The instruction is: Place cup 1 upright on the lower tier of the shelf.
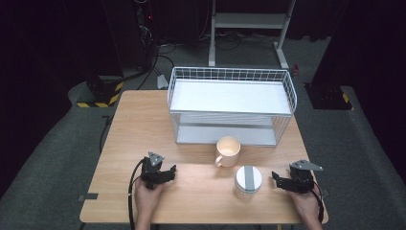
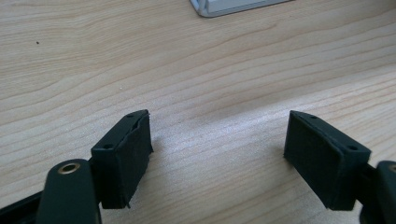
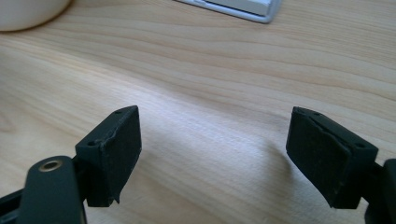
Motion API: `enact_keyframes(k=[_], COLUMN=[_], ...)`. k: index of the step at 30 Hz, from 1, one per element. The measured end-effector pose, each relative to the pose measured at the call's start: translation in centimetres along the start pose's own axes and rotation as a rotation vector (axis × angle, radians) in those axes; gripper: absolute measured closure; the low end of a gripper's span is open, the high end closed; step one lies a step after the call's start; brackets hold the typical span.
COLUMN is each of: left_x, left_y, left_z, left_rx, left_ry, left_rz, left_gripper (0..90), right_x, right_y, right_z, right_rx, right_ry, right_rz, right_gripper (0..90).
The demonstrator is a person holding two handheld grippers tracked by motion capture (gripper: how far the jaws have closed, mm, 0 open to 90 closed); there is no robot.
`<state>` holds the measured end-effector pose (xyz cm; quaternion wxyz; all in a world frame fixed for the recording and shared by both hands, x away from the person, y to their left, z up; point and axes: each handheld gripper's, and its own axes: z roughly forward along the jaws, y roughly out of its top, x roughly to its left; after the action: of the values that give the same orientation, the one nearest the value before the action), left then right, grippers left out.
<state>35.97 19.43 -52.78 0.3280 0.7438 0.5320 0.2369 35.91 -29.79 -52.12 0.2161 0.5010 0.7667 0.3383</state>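
A cream mug (image 1: 228,151) stands on the wooden table (image 1: 143,124) just in front of a white wire rack (image 1: 231,104). A white round jar (image 1: 248,180) with a grey stripe across its lid sits right of the mug and nearer the front. My left gripper (image 1: 166,173) rests low at the front left, open, with bare wood between its pads (image 2: 128,154). My right gripper (image 1: 277,179) lies at the front right, just right of the jar, open and holding nothing. In the right gripper view the mug's base (image 3: 28,11) shows at top left.
The rack's lower shelf edge (image 2: 233,5) runs along the top of the left gripper view, and the rack base (image 3: 238,7) along the top of the right one. Bare table lies between the grippers (image 3: 215,140). Beyond the table are dark floor, cables and a metal stand (image 1: 249,21).
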Motion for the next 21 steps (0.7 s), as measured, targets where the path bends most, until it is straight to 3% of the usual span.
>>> enact_keyframes(k=[11,21], left_x=[0.0,0.0], left_y=[0.0,0.0], left_z=[0.0,0.0], left_rx=[-0.002,-0.002], left_ry=[0.005,0.005], left_rz=[-0.001,-0.001], left_gripper=[23.3,23.3], right_x=[1.5,2.2], right_y=[-0.9,-1.3], right_z=[-1.7,-2.8], right_rx=[-0.045,-0.079], right_ry=[0.058,0.074], right_rz=[-0.038,-0.050], right_gripper=[17.7,17.7])
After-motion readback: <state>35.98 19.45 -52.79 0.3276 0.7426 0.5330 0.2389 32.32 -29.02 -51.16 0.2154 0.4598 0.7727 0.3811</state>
